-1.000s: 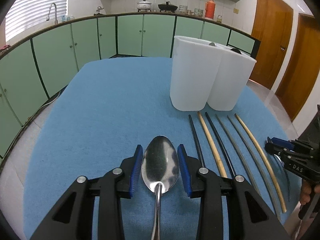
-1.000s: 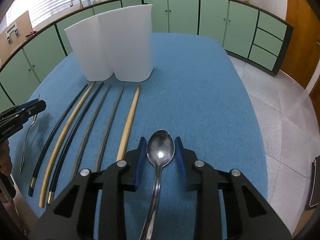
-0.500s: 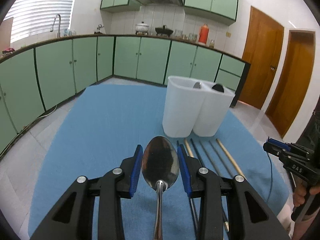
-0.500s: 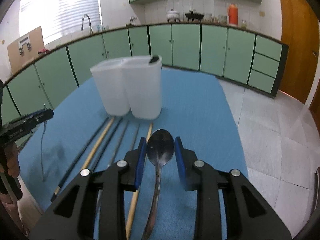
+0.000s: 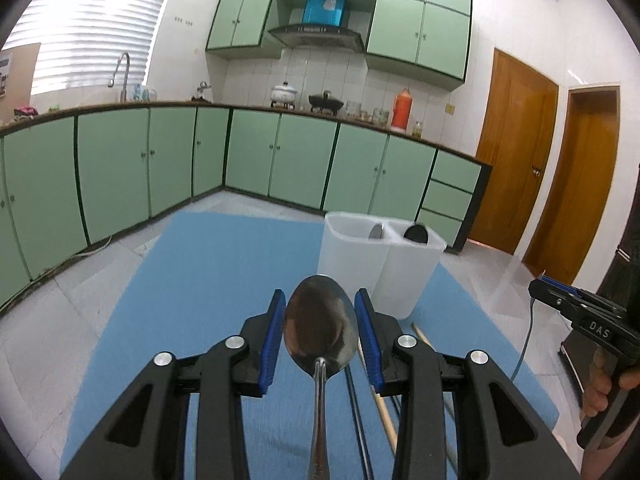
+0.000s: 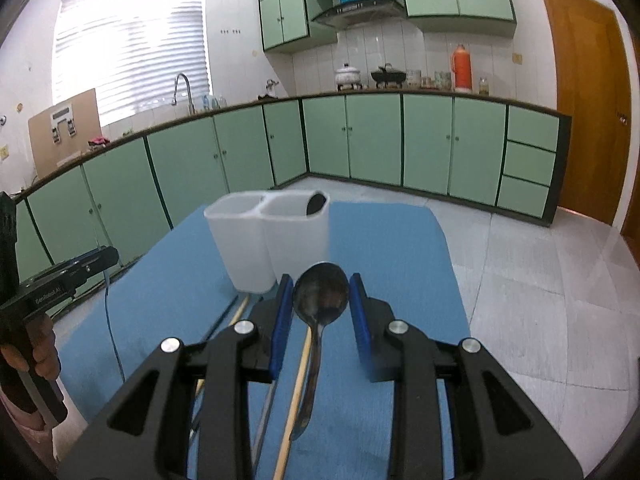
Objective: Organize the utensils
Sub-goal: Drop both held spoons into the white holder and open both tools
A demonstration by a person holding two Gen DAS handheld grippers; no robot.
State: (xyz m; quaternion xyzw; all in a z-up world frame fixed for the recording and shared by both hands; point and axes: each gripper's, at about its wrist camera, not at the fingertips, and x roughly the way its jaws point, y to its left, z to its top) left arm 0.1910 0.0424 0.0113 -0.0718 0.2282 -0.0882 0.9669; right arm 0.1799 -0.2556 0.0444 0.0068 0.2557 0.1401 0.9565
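Observation:
My left gripper (image 5: 320, 297) is shut on a steel spoon (image 5: 320, 322), whose bowl sits upright between the blue pads, lifted above the blue table mat (image 5: 208, 280). My right gripper (image 6: 320, 285) is shut on a second steel spoon (image 6: 321, 297) in the same way. A white two-compartment holder (image 5: 372, 272) (image 6: 256, 248) stands ahead of both. A silver utensil (image 5: 376, 232) shows in one compartment and a black one (image 5: 416, 234) (image 6: 316, 204) in the other. Several chopsticks (image 5: 385, 414) (image 6: 298, 392) lie on the mat below the grippers.
Each view catches the other gripper at its edge, the right gripper (image 5: 576, 314) and the left gripper (image 6: 68, 276), each in a person's hand (image 6: 40, 356). Tiled floor (image 6: 540, 280) surrounds the table, with green cabinets (image 5: 300, 164) and wooden doors (image 5: 516, 152) beyond.
Both grippers have risen and tilted up with their spoons. The table, holder and chopsticks have dropped lower in both views, and more of the kitchen wall shows.

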